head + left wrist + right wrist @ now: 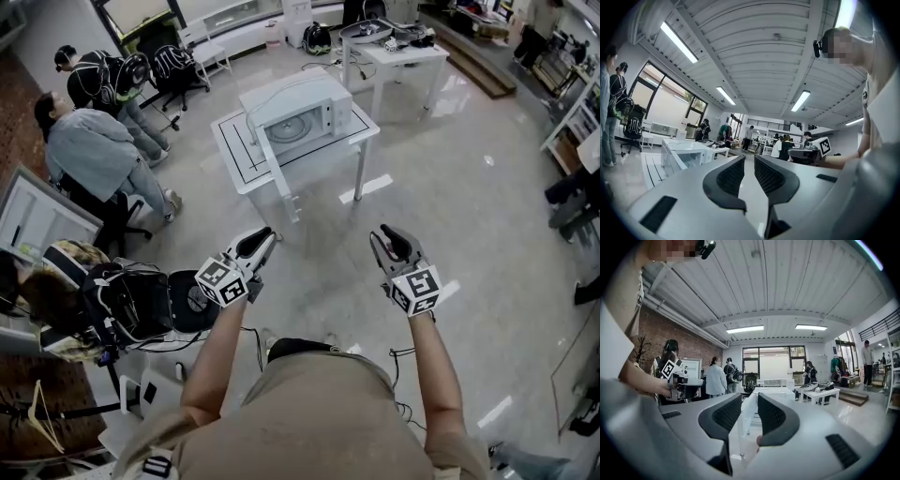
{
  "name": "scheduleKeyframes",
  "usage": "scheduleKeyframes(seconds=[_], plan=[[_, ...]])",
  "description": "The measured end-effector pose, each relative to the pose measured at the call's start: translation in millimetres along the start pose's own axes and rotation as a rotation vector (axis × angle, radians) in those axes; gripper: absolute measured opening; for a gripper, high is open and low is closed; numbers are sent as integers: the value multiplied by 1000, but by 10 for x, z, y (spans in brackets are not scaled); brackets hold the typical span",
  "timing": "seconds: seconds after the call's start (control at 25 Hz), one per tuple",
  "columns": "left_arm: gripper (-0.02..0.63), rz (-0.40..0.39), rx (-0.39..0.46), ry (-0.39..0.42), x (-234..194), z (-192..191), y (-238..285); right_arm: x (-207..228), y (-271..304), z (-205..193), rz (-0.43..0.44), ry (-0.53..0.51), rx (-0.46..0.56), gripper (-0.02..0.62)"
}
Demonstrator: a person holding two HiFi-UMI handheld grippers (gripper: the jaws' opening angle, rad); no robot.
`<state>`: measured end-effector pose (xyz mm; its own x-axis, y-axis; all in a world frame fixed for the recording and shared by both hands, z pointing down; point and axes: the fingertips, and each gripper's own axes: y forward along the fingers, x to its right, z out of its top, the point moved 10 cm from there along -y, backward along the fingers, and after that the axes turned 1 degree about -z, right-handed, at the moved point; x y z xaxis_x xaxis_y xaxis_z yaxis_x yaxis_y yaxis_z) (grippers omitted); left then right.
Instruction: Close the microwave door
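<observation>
A white microwave [298, 114] stands on a white table [232, 150] some way ahead of me. Its door [279, 178] is swung open toward me, seen edge-on. Both grippers hover over the floor, well short of the table. My left gripper [269, 234] points at the table's near left corner; its jaws stand a narrow gap apart with nothing between them [749, 161]. My right gripper [382, 234] is level with it to the right, jaws slightly apart and empty [749, 399]. The right gripper view looks straight at the open door [745, 414]. The left gripper view has the microwave [682, 152] off to its left.
People sit and stand at desks on the left [89, 150]. A second white table [398, 56] with gear stands behind the microwave table. Office chairs [178, 66] are at the back left. Black bags [141, 300] and cables lie by my left side. Glossy floor separates me from the table.
</observation>
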<state>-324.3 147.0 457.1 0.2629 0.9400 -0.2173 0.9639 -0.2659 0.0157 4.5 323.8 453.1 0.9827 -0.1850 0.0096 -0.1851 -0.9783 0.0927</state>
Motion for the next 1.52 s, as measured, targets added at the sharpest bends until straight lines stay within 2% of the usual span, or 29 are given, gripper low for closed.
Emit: scheduleKeyframes(seconds=[0.28,0.6,0.88,1.36,1.52], plan=[[55,29,-32,21,-72,-36,85,-45,250,-81,25,-11,5,95],[55,76,-51,-2,-524,-206,189,-112,868,-293,54,-51,-28,95],[55,103,-67,-8,-930,-124,128,-363,1527,-308,83,-68,-70,95],[55,82,-100,-15,-1692,-296,212,-731,2666,-805,73,-92,-146,95],[55,70,-113,-19,-1924,-441,279,-766,2996,-1088,55,-137,-198,108]])
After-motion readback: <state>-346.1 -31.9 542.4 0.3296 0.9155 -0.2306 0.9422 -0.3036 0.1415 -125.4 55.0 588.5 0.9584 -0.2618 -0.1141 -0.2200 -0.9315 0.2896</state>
